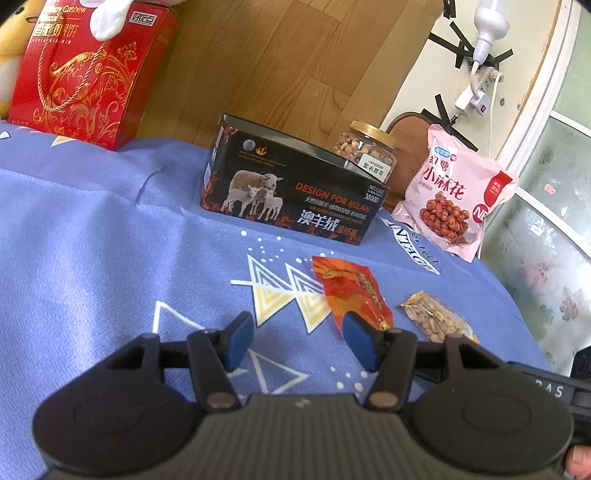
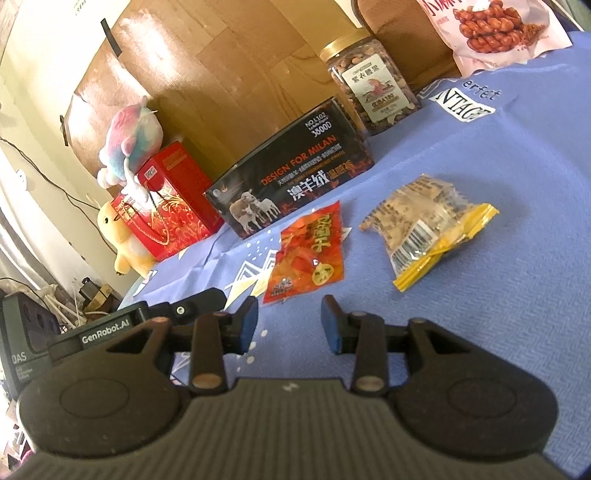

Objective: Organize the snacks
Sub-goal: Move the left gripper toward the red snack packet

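A small red-orange snack packet (image 1: 351, 291) (image 2: 310, 251) lies flat on the blue cloth, with a clear yellow-edged packet of nuts (image 1: 436, 319) (image 2: 424, 229) to its right. Behind them stands an open black box with sheep printed on it (image 1: 291, 188) (image 2: 291, 184). My left gripper (image 1: 297, 341) hovers open over the cloth, its right pad just in front of the red packet, nothing between its fingers. My right gripper (image 2: 290, 325) is open and empty too, a little short of the red packet's near edge.
A gold-lidded jar of nuts (image 1: 367, 149) (image 2: 365, 88) and a pink bag of fried twists (image 1: 450, 192) (image 2: 487, 29) stand at the back right. A red gift box (image 1: 88, 70) (image 2: 170, 199) with plush toys (image 2: 129, 133) sits back left. The table edge falls away on the right (image 1: 517, 295).
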Tool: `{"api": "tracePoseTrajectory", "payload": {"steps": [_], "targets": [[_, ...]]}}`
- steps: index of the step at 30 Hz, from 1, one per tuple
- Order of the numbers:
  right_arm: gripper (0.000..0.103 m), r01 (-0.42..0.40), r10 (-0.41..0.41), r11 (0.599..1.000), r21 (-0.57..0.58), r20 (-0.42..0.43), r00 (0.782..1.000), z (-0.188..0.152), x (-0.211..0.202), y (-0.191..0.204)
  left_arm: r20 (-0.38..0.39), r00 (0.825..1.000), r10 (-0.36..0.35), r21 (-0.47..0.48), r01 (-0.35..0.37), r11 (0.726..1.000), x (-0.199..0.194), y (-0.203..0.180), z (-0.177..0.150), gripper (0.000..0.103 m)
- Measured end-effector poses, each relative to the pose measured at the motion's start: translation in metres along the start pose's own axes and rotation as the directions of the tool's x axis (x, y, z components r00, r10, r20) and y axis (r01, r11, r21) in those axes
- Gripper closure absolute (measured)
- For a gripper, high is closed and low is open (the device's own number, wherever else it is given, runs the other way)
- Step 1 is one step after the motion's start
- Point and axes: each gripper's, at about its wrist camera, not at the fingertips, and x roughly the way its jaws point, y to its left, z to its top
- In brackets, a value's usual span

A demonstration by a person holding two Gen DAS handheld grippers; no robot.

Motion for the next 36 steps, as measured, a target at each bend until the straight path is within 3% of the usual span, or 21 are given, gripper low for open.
{"api": "tracePoseTrajectory", "payload": {"steps": [21, 24, 28, 36], "targets": [[0.061, -0.007, 0.007, 1.000, 0.011, -0.001, 1.000, -0.0002, -0.0008, -0.0019, 0.004, 1.000, 0.012, 0.015, -0.012, 1.000, -0.0007, -0.0025, -0.0003, 0.041], [0.061, -0.006, 0.006, 1.000, 0.011, -0.001, 1.000, -0.0002, -0.0011, -0.0017, 0.008, 1.000, 0.019, 0.020, -0.020, 1.000, -0.0008, -0.0030, -0.0001, 0.038], [0.061, 0.004, -0.004, 1.000, 0.017, 0.011, 1.000, -0.0002, -0.0024, -0.0021, 0.030, 0.999, 0.038, 0.028, -0.039, 0.999, -0.0034, -0.0042, 0.0003, 0.020], [0.060, 0.002, -0.002, 0.999, 0.037, 0.016, 1.000, 0.0013, -0.0029, -0.0058, 0.038, 0.998, 0.045, 0.035, -0.047, 0.998, -0.0031, -0.0045, 0.0009, 0.019]]}}
